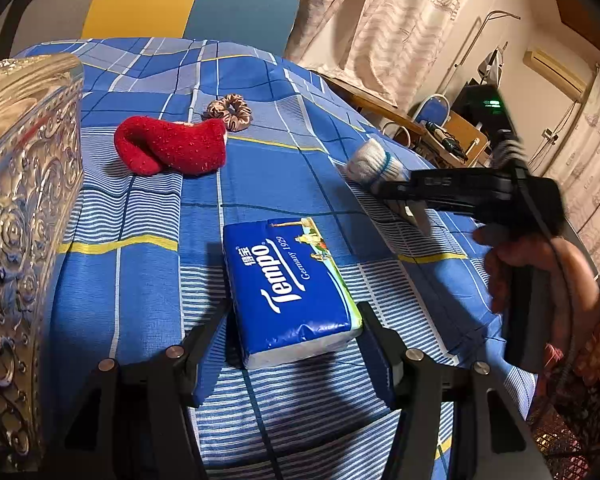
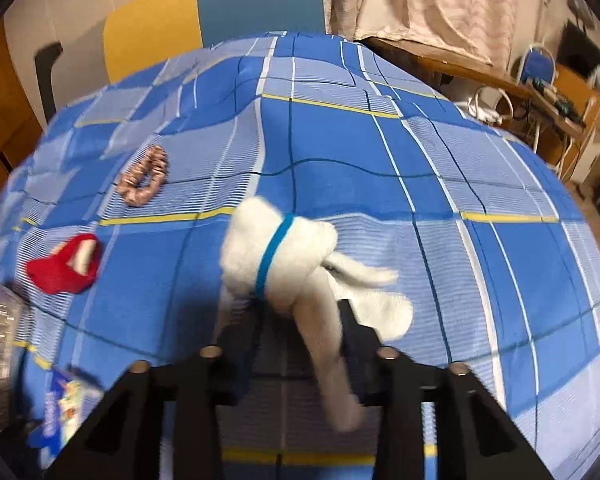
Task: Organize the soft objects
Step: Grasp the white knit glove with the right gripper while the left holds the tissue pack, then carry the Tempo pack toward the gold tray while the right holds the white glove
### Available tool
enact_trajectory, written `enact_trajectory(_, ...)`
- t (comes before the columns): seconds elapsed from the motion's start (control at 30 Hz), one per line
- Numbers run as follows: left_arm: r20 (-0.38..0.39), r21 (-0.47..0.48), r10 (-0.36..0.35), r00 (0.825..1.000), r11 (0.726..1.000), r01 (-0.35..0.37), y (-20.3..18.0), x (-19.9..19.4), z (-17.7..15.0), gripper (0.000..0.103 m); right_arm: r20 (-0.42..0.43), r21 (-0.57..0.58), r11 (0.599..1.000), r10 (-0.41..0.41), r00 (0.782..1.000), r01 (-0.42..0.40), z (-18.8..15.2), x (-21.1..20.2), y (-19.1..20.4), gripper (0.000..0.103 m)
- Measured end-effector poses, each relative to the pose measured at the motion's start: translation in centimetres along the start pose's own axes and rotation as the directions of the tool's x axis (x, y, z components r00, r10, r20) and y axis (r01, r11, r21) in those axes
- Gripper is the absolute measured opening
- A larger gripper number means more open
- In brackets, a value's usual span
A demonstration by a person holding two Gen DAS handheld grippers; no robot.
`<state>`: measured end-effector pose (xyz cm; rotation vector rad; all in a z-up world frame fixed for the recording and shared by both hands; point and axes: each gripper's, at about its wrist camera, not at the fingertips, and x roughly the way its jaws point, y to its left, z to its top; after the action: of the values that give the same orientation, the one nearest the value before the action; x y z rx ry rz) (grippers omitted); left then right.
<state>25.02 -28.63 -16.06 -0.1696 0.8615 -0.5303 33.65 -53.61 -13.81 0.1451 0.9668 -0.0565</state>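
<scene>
1. The white glove (image 2: 296, 264), banded in blue, is being held by the right gripper (image 2: 300, 320); its jaws are drawn in on the glove's lower part, while the cuff end is sticking out ahead of the tips and a loose part is trailing back between the jaws.
2. The tissue pack (image 1: 292, 288) is lying directly ahead of the left gripper (image 1: 296, 332), its near end sitting between jaws that are spread wide and gripping nothing.
3. The pack's long axis is running away from the jaws, roughly in line with them, so a straight closing is judged likely to catch its narrow sides.
4. The embossed silver box (image 1: 24, 208) is standing to the left of the left jaws, nearer that hand.
5. The red sock (image 1: 172, 148) and scrunchie (image 1: 230, 111) are lying farther ahead on the plaid cloth (image 1: 140, 280).
</scene>
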Motion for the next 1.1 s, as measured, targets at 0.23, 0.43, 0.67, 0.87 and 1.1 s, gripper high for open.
enact_trajectory(0.23,-0.002,0.008,0.01,1.0,1.0,-0.01,-0.1,0.0,0.0,0.06,-0.026,0.115,0.991,0.077,0.997,-0.073,-4.2,-4.8,0.1,0.014)
enact_trajectory(0.43,-0.002,0.008,0.009,1.0,1.0,-0.009,-0.1,0.0,0.0,0.06,-0.061,0.228,0.97,0.102,0.993,-0.086,-9.2,-8.6,0.3,0.027)
enact_trajectory(0.67,-0.001,0.003,0.004,1.0,1.0,-0.004,-0.2,0.1,0.1,0.06,0.075,-0.037,0.999,-0.023,0.997,0.026,-9.0,-9.5,3.5,0.071)
enact_trajectory(0.87,-0.018,0.014,0.027,0.999,1.0,-0.027,-0.3,0.2,0.2,0.061,-0.055,-0.018,1.0,0.013,0.998,-0.014,-8.8,-5.8,2.8,0.04)
enact_trajectory(1.1,-0.094,0.094,0.134,0.987,0.988,-0.125,-2.1,0.8,1.1,0.059,-0.005,0.215,0.965,0.154,0.988,-0.149,-8.7,-7.3,-0.3,0.029)
